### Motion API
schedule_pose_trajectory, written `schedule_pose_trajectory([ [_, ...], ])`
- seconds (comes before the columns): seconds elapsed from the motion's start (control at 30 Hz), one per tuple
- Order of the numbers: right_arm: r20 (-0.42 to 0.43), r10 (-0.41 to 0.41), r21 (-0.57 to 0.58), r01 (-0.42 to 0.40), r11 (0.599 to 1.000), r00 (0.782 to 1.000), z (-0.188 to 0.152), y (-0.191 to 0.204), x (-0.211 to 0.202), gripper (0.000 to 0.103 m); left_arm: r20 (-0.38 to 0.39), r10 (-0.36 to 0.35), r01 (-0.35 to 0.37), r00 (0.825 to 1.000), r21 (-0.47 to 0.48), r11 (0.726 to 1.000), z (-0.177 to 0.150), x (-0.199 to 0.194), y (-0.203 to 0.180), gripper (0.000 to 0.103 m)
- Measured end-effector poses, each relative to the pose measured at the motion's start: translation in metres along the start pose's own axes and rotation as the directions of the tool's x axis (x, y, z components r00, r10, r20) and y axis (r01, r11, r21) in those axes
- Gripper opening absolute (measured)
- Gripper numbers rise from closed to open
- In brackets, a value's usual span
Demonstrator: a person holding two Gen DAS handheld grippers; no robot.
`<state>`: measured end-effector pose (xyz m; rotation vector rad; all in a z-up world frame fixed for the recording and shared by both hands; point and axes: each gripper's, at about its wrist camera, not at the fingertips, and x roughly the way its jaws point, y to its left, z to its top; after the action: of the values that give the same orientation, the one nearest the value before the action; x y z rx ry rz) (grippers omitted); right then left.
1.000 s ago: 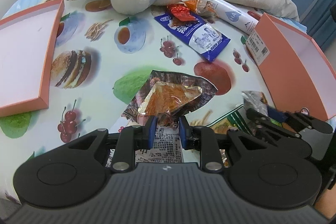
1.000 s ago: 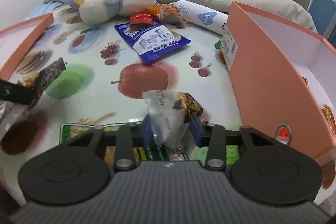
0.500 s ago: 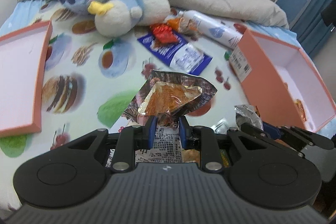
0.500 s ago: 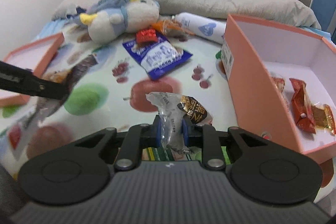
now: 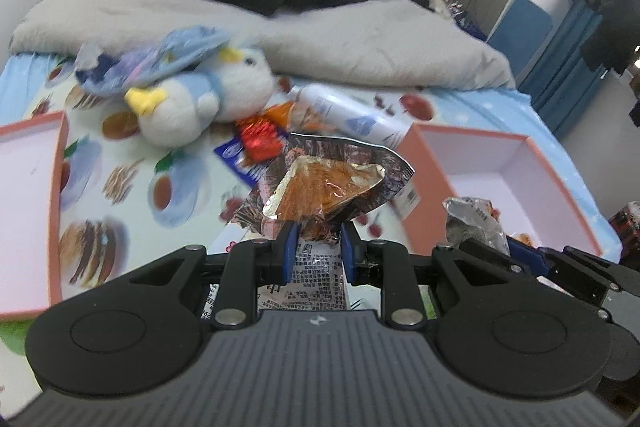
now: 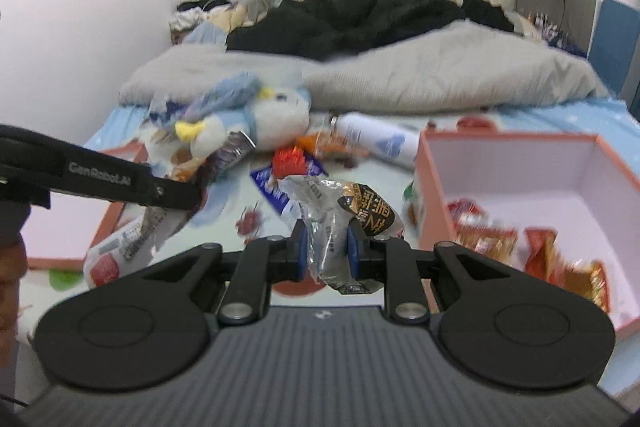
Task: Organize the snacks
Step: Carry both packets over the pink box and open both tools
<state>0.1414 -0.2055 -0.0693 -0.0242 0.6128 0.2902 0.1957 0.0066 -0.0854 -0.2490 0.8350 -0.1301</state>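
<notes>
My left gripper point(image 5: 316, 241) is shut on a dark foil snack packet point(image 5: 328, 183) with an orange window, held up above the bed. In the right wrist view that packet point(image 6: 132, 239) hangs from the left gripper's black finger point(image 6: 132, 185). The right gripper point(image 6: 325, 247) is shut on a silver and brown snack packet point(image 6: 340, 211), also lifted; it shows at the right of the left wrist view as a crumpled silver packet point(image 5: 474, 223). An open pink box point(image 6: 524, 163) at the right holds several red and orange snacks point(image 6: 540, 247). A blue packet point(image 6: 276, 187) and a small red packet point(image 6: 290, 159) lie on the cloth.
A pink box lid point(image 5: 28, 195) lies at the left. A plush duck point(image 5: 200, 95) and a white bottle point(image 5: 344, 115) rest further back on the food-print cloth point(image 5: 140, 163). Behind them are a grey blanket point(image 6: 400, 75) and dark clothes point(image 6: 360, 15).
Both grippers have risen with their packets still gripped, so the bed looks lower and the headboard and the inside of the pink box have come into view.
</notes>
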Motion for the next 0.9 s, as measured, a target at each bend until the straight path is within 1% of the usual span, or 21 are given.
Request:
schedule_pose_trajectory([
  [0.27, 0.086, -0.057, 0.006, 0.057, 0.998, 0.995, 0.038, -0.027, -0.021, 0.023, 0.071, -0.048, 0.046, 0.996, 0.029, 0.999, 0.044, -0.017, -0.034, 0.027],
  [0.47, 0.139, -0.092, -0.004, 0.094, 0.996, 0.986, 0.063, -0.048, -0.034, 0.023, 0.098, -0.079, 0.074, 0.992, 0.061, 0.995, 0.072, -0.020, -0.067, 0.027],
  [0.5, 0.147, -0.099, -0.005, 0.101, 0.995, 0.984, 0.066, -0.052, -0.036, 0.023, 0.100, -0.092, 0.086, 0.991, 0.059, 0.995, 0.077, -0.020, -0.072, 0.027],
  [0.6, 0.166, -0.118, 0.008, 0.119, 0.993, 0.979, 0.076, -0.066, -0.041, 0.023, 0.090, -0.157, 0.156, 0.983, 0.017, 0.988, 0.091, -0.017, -0.085, 0.027],
  [0.63, 0.171, -0.124, 0.013, 0.124, 0.992, 0.977, 0.078, -0.069, -0.043, 0.023, 0.092, -0.166, 0.165, 0.982, 0.014, 0.986, 0.094, -0.017, -0.090, 0.027],
  [0.73, 0.182, -0.151, 0.029, 0.148, 0.989, 0.972, 0.086, -0.086, -0.045, 0.023, 0.099, -0.186, 0.184, 0.978, 0.033, 0.982, 0.104, -0.014, -0.109, 0.027],
  [0.9, 0.167, -0.195, 0.063, 0.187, 0.980, 0.966, 0.089, -0.117, -0.038, 0.023, 0.071, -0.224, 0.218, 0.972, 0.077, 0.973, 0.113, 0.005, -0.146, 0.027],
])
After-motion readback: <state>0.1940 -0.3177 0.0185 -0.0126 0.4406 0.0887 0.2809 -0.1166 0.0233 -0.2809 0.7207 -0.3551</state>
